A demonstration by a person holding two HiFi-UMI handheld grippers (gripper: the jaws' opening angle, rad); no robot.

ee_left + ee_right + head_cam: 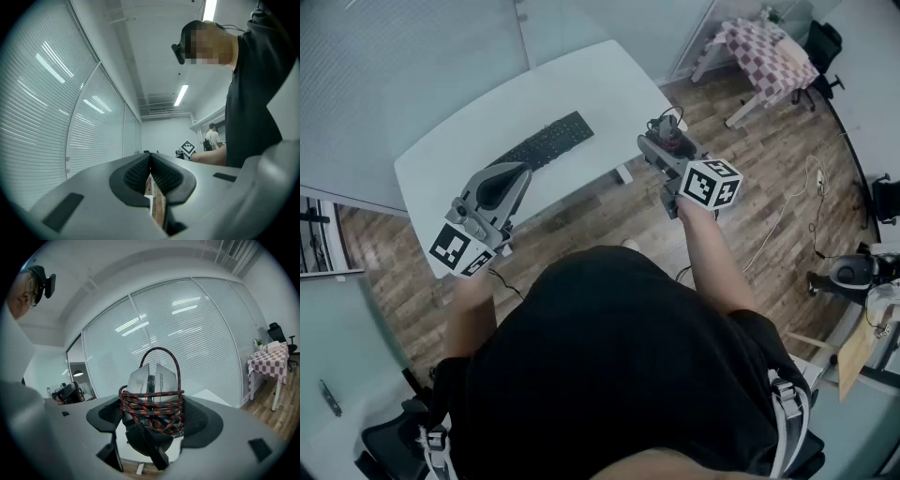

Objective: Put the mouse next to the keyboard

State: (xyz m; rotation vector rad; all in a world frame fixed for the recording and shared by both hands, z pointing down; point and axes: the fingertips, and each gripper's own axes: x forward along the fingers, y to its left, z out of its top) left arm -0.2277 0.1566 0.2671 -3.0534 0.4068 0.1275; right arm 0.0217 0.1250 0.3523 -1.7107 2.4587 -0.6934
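Observation:
A grey and black mouse (151,385) with a red-and-black braided cable wound around it sits between the jaws of my right gripper (152,416), which is shut on it. In the head view that right gripper (667,141) hovers with the mouse (668,137) just off the white table's right end, above the wooden floor. A black keyboard (546,142) lies on the white table (478,112) near its middle. My left gripper (495,189) hangs over the table's near edge, left of the keyboard; its pads (138,172) meet with nothing between them.
A table with a checked cloth (764,52) and a black office chair (821,47) stand at the far right. Cables trail over the wooden floor (787,159). Glass walls with blinds (187,338) enclose the room. Another person (213,138) stands far off.

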